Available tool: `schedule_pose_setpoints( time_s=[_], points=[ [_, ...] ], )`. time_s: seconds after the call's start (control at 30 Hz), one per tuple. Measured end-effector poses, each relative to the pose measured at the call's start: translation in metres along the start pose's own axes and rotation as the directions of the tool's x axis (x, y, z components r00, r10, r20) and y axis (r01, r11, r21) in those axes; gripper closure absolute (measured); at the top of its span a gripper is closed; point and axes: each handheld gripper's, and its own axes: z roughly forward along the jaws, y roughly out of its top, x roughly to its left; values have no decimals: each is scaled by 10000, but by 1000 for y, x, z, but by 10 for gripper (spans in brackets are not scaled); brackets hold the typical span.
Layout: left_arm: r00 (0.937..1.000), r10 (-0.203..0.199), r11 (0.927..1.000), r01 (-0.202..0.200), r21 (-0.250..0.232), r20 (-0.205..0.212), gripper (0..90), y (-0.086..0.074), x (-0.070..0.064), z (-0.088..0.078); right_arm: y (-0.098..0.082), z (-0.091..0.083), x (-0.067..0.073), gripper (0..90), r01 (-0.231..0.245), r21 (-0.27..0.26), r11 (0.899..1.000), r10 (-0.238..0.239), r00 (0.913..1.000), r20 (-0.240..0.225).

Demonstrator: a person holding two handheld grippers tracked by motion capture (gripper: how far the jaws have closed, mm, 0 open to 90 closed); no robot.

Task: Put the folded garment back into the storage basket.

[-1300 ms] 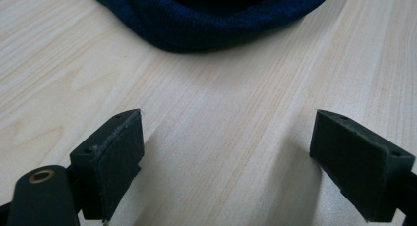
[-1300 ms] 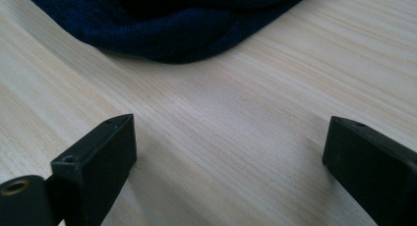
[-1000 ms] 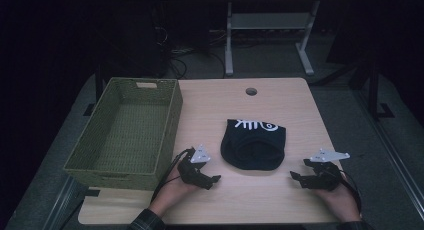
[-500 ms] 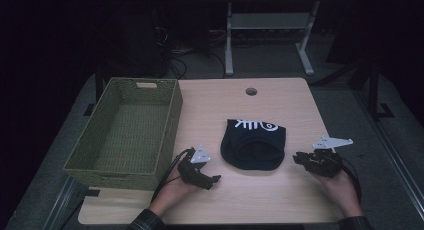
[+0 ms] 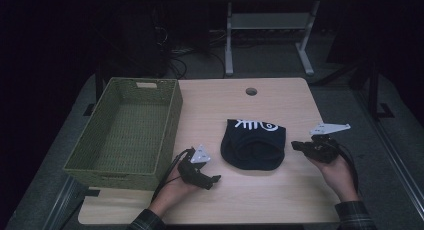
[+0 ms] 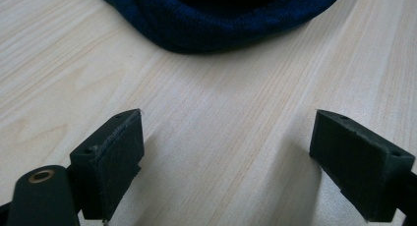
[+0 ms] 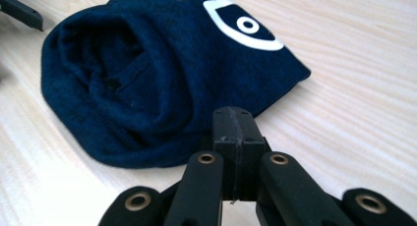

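Currently the dark navy knitted cap with a white fish print (image 5: 254,144) lies flat on the light wooden surface (image 5: 240,200) between the wide-open, empty left claw (image 5: 214,180) and the fully closed, empty right claw (image 5: 296,145), which is nearer.

Bare wood around both grippers, a soft cap lying between them

Ahead of the left gripper (image 5: 216,179), between its spread jaws, open table (image 6: 216,137) runs to the dark blue beanie (image 5: 254,146), the one thing in its path; the woven basket (image 5: 125,135) walls off its outer side. The right gripper (image 5: 295,145), jaws just closed on nothing, faces the beanie's edge close ahead, with clear tabletop on its outer side and toward the far edge's cable hole (image 5: 251,91).
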Motion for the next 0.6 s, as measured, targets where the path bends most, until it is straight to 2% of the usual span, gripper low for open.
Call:
schedule_pose_setpoints(
  time_s=[0.1, 0.3, 0.4, 0.5, 0.6],
  points=[
    [10000, 2, 10000, -2, 1, -3, 121, 0, 0, 0, 4, 2, -1, 900, 0, -96, 10000, 1, 10000, 30],
    [10000, -68, 10000, 68, -72, -1, 121, 0, 0, 0, 19, 11, -10, 900, -89, 53, 9999, 89, 10000, -29],
    [10000, -10, 10000, 9, -61, -17, 122, 0, 0, 0, 26, 15, -14, 900, 29, 1, 10000, -29, 10000, 55],
    [10000, -3, 10000, 3, -60, -8, 121, 0, 0, 0, 34, 20, -17, 900, 17, 193, 9998, -19, 10000, 81],
    [10000, -3, 10000, 3, -61, -6, 121, 0, 0, 0, 38, 23, -19, 900, -21, 50, 10000, 21, 10000, 46]
  ],
)
